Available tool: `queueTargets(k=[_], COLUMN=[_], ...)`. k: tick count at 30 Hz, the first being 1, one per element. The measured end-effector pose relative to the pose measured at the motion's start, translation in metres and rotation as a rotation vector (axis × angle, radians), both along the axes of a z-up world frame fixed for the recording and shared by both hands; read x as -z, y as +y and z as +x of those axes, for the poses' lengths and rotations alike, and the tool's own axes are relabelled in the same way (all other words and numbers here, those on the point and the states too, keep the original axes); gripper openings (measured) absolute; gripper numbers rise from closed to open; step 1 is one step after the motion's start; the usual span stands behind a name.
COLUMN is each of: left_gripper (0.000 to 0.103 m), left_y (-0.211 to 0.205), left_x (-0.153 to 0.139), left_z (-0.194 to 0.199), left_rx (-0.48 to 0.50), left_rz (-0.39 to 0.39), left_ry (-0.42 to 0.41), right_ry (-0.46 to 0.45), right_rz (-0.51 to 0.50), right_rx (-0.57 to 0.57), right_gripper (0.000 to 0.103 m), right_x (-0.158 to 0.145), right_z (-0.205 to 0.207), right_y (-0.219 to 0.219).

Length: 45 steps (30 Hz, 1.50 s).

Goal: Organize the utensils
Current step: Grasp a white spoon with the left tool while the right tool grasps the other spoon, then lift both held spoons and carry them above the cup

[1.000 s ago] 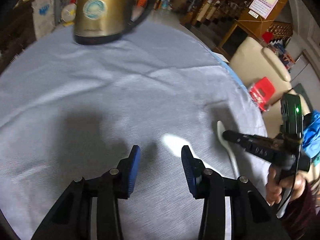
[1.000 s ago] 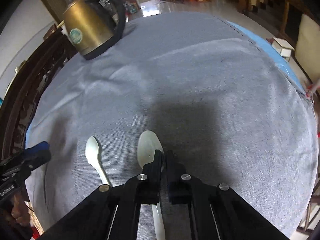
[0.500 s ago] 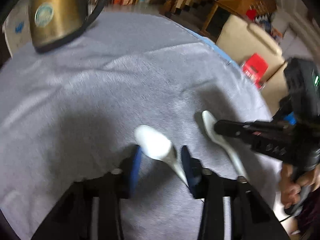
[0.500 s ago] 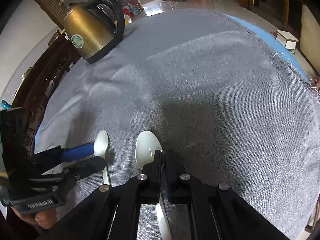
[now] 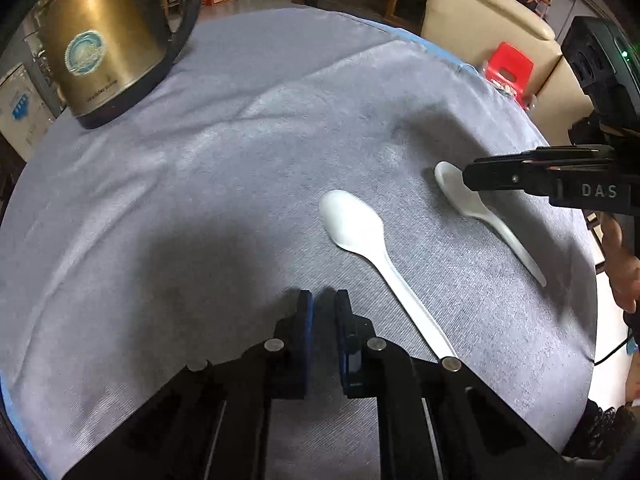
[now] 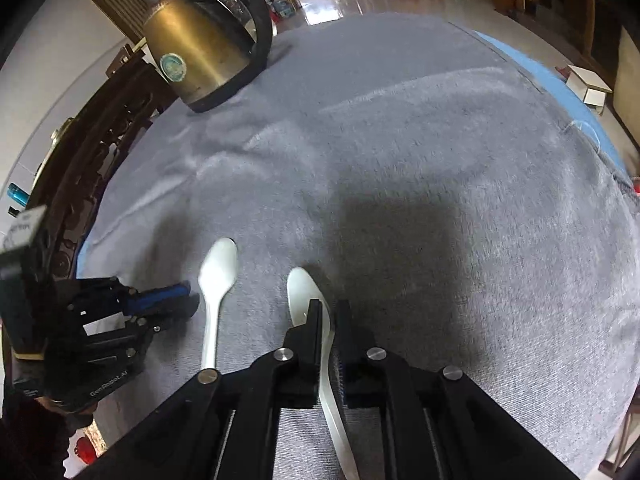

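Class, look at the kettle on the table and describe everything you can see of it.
The kettle has a brass-coloured metal body, a black looping handle, a black base and a round blue-green sticker on its side. It stands upright on the grey cloth at the far side of the table, apart from the spoons. Nothing else touches it.

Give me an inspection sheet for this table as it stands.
Surface: grey cloth, wrinkled, on a round table.
Job's things: left spoon and right spoon, both white, lying side by side, apart.
Clutter: brass-coloured kettle at the far side.
Grippers: left gripper nearly shut, empty, jaws just closing beside left spoon; right gripper jaws just opening, astride right spoon.
Cables: thin black cable off the table's edge.
Surroundings: cream armchair, red stool.
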<state>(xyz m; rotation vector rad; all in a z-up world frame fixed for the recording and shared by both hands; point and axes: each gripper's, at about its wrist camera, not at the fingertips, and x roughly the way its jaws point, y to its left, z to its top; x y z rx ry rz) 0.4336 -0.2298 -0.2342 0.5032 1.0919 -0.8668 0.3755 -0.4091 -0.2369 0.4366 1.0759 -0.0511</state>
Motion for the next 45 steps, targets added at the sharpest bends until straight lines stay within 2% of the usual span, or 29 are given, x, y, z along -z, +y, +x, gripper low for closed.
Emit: queueTargets(k=[2, 3, 4, 6, 10, 12, 13, 14, 16, 17, 18, 23, 27, 33, 40, 45], left_gripper=[0.018, 0.029, 0.046, 0.056, 0.056, 0.056, 0.056, 0.056, 0.055, 0.047, 0.033, 0.034, 0.034, 0.034, 0.033, 0.034], left_y=[0.004, 0.002, 0.001, -0.008, -0.033, -0.044, -0.048, -0.053, -0.055, -0.055, -0.055, -0.039, -0.011, 0.05, 0.147, 0.207], left_x=[-0.007, -0.01, -0.012, -0.013, -0.004, 0.002, 0.003, 0.006, 0.006, 0.006, 0.005, 0.005, -0.002, -0.032, -0.073, -0.093], left_z=[0.002, 0.004, 0.006, 0.009, 0.006, 0.005, 0.003, 0.001, -0.005, -0.007, -0.008, 0.005, 0.009, 0.0, -0.026, -0.069], left_rx=[-0.018, -0.031, -0.045, -0.075, -0.07, -0.068, -0.064, -0.055, -0.047, -0.044, -0.04, -0.073, -0.157, -0.307, -0.551, -0.693], left_rz=[-0.041, -0.067, -0.08, -0.086, -0.055, -0.037, -0.034, -0.033, -0.028, -0.028, -0.024, -0.05, -0.093, -0.179, -0.285, -0.364], left_ry=[0.017, 0.035, 0.042, 0.039, 0.038, 0.028, 0.022, 0.009, -0.04, -0.058, -0.082, -0.052, -0.042, -0.102, -0.177, -0.236], right_ry=[-0.005, -0.011, -0.017, -0.003, 0.027, 0.021, 0.02, 0.009, -0.002, -0.008, -0.011, -0.066, -0.154, -0.286, -0.394, -0.494], right_rz=[-0.006, -0.011, -0.023, -0.055, -0.125, -0.215, -0.24, -0.25, -0.244, -0.237, -0.231, -0.13, -0.038, 0.018, 0.02, 0.006], right_rx=[-0.008, -0.015, -0.022, -0.047, -0.091, -0.111, -0.121, -0.128, -0.118, -0.107, -0.099, -0.034, 0.014, 0.089, 0.193, 0.242], right_gripper=[0.045, 0.051, 0.055, 0.055, 0.053, 0.041, 0.03, 0.03, 0.03, 0.03, 0.03, 0.03, 0.03, 0.03, 0.03, 0.03], right_x=[-0.003, -0.004, -0.005, -0.004, 0.005, 0.009, 0.01, 0.01, 0.01, 0.009, 0.009, 0.0, -0.013, -0.037, -0.071, -0.1], right_z=[0.002, 0.003, 0.005, 0.009, 0.016, 0.015, 0.015, 0.013, 0.01, 0.007, 0.005, -0.01, -0.026, -0.066, -0.132, -0.183], right_y=[0.0, 0.001, 0.003, 0.008, 0.018, 0.025, 0.027, 0.027, 0.024, 0.02, 0.017, -0.006, -0.017, -0.019, -0.027, -0.021])
